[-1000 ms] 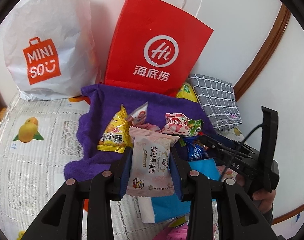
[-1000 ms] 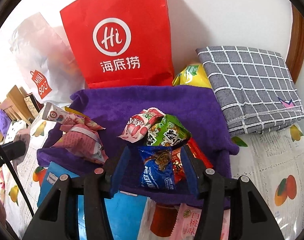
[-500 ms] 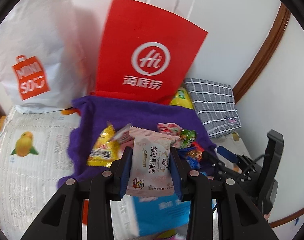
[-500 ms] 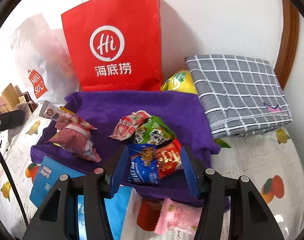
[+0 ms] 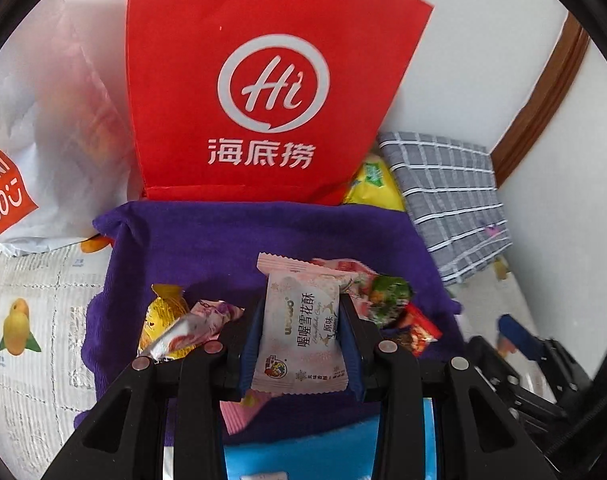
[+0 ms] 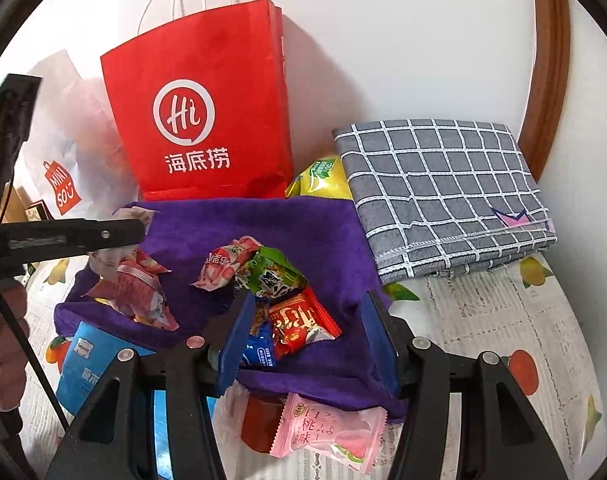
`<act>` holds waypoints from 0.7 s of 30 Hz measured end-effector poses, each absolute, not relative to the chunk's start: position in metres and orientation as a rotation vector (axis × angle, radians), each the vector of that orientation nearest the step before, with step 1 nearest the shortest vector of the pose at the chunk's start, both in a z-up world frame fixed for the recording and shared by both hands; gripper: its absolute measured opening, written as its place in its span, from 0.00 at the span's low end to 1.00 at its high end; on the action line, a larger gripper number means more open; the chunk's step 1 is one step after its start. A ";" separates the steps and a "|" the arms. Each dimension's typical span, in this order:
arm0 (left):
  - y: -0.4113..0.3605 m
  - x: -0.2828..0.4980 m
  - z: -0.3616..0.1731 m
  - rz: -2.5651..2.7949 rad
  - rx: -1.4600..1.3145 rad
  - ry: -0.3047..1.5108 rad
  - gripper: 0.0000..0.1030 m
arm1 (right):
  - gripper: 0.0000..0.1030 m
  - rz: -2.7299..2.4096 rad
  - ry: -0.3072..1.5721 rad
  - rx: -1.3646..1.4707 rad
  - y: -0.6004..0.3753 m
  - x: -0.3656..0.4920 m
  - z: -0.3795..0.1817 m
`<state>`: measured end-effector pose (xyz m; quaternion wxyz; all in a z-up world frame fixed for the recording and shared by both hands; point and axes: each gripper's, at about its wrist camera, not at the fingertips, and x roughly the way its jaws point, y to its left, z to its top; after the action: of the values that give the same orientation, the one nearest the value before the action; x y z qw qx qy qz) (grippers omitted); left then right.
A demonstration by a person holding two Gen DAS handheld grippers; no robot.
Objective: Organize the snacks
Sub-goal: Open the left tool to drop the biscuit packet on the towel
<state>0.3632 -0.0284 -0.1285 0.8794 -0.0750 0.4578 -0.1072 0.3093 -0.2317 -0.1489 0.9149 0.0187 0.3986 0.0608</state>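
My left gripper (image 5: 299, 340) is shut on a pink-white snack packet (image 5: 299, 332) and hangs over the purple towel (image 5: 231, 240), facing the red paper bag (image 5: 263, 92). In the right wrist view that left gripper (image 6: 137, 232) reaches in from the left with the packet (image 6: 133, 214). My right gripper (image 6: 307, 344) stands open over the towel's (image 6: 303, 220) near edge. A red packet (image 6: 303, 320) and a blue packet (image 6: 259, 350) lie between its jaws. The blue one touches the left pad. Green (image 6: 273, 276) and pink (image 6: 223, 264) packets lie just beyond.
A white MINISO bag (image 5: 31, 140), a folded grey checked cloth (image 6: 443, 192) and a yellow-green bag (image 6: 323, 178) stand at the back by the wall. A blue box (image 6: 91, 360) and a pink peach packet (image 6: 327, 432) lie in front of the towel on the fruit-print cover (image 6: 503, 320).
My left gripper has carried its packet forward over the towel toward the red bag, and now shows in the right wrist view. The right gripper drew back a little; its jaws stayed apart.
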 end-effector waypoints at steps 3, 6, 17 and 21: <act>-0.028 0.368 -0.135 -0.218 -0.158 0.974 0.34 | 0.54 0.122 0.815 0.030 -0.231 0.308 -0.148; -0.028 0.372 -0.140 -0.217 -0.154 0.993 0.34 | 0.55 0.131 0.807 0.039 -0.231 0.307 -0.147; -0.024 0.377 -0.150 -0.187 -0.147 1.024 0.35 | 0.55 0.139 0.816 0.055 -0.231 0.309 -0.151; -0.024 0.377 -0.146 -0.193 -0.171 1.022 0.48 | 0.55 0.140 0.816 0.061 -0.232 0.310 -0.152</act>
<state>0.3772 -0.0237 -0.1460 0.8642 -0.0815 0.4879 -0.0921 0.3101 -0.2320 -0.1522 0.9150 0.0296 0.3966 0.0679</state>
